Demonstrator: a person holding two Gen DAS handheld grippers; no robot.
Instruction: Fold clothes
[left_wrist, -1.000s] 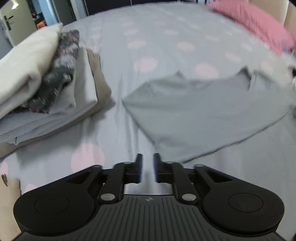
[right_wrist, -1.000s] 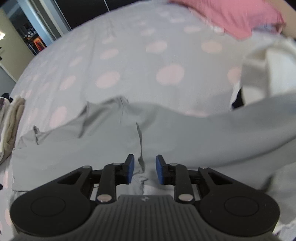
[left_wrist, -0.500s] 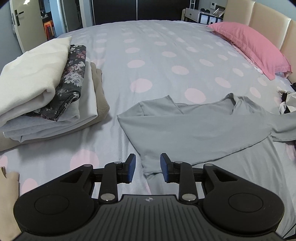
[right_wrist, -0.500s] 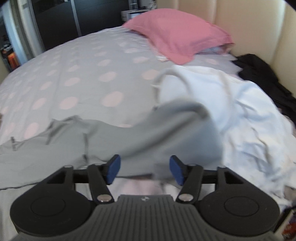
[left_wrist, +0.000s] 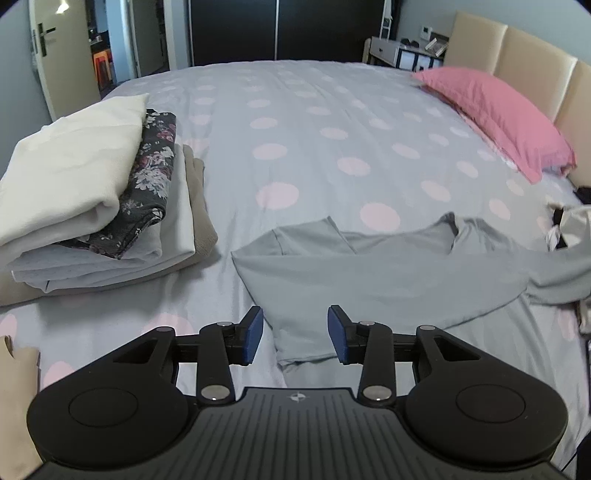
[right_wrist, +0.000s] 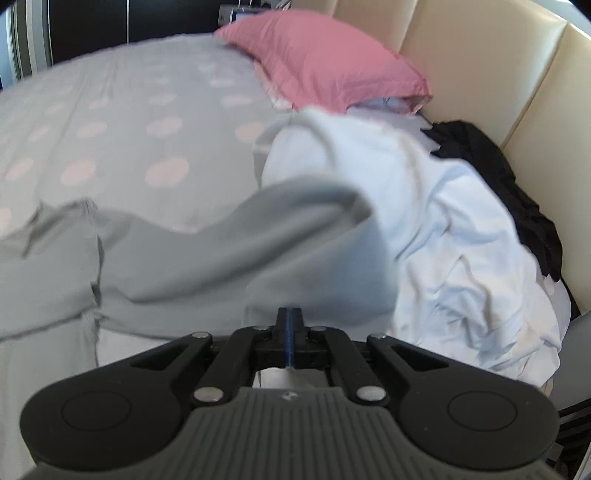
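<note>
Shirt (left_wrist: 388, 273) lies on the bed (left_wrist: 314, 122). Left gripper (left_wrist: 295, 334) has just been opening, nothing between its jaws; right gripper (right_wrist: 289, 332) is closed, seemingly empty.

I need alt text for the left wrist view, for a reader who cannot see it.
An open left hand-held gripper hovers over the corner of a grey shirt spread on a pink-dotted bed cover. A stack of folded clothes lies to the left, a pink pillow far right.
</note>
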